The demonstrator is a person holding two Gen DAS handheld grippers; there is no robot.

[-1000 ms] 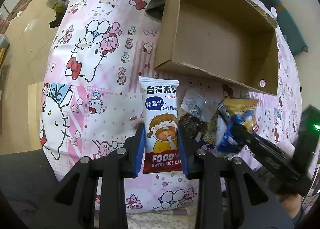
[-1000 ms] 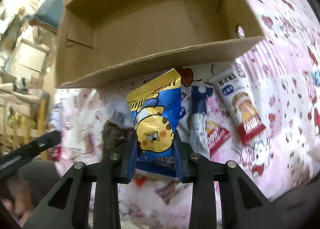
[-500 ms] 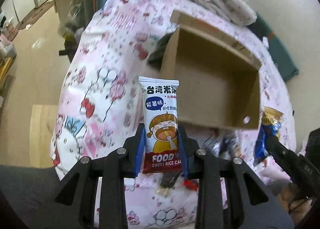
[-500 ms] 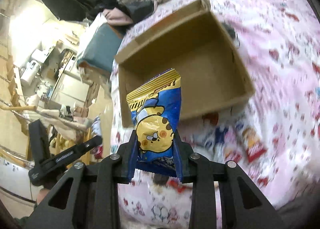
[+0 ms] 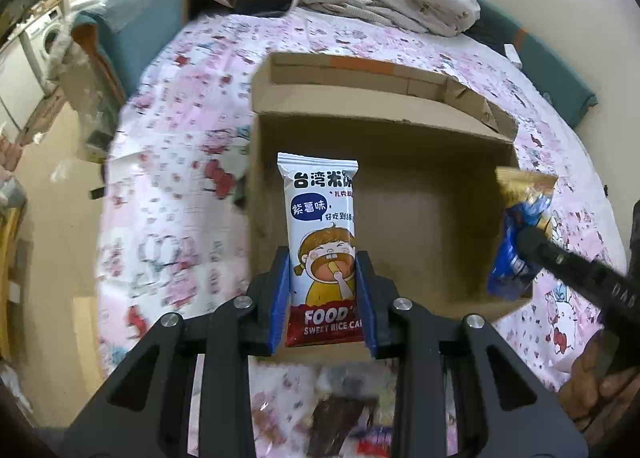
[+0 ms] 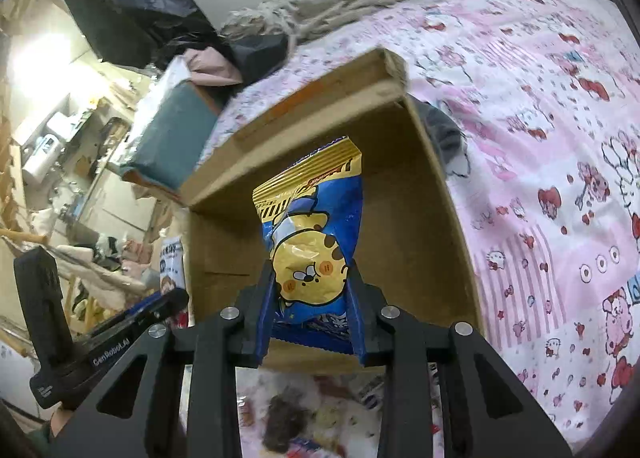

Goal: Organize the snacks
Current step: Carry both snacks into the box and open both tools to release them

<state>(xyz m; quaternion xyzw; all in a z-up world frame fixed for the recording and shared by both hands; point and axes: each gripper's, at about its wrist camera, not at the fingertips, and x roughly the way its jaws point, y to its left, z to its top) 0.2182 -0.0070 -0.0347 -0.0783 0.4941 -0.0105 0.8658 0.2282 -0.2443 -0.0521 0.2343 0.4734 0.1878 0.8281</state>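
Left tongs [image 5: 323, 298] clamping rice cake packet [image 5: 322, 242], lower packet edge hidden, loose snacks [image 5: 340, 418] blurred

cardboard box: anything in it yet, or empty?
Empty as far as visible. The cardboard box shows bare floor; the rice cake packet and blue chip bag are clamped above it.

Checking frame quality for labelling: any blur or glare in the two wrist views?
Left wrist: rice cake packet and fingers sharp, bedsheet smeared, strong fisheye curve. Right wrist: blue snack bag sharp, cardboard box rim slightly soft, blown-out glare at the upper left, loose snacks below blurred.
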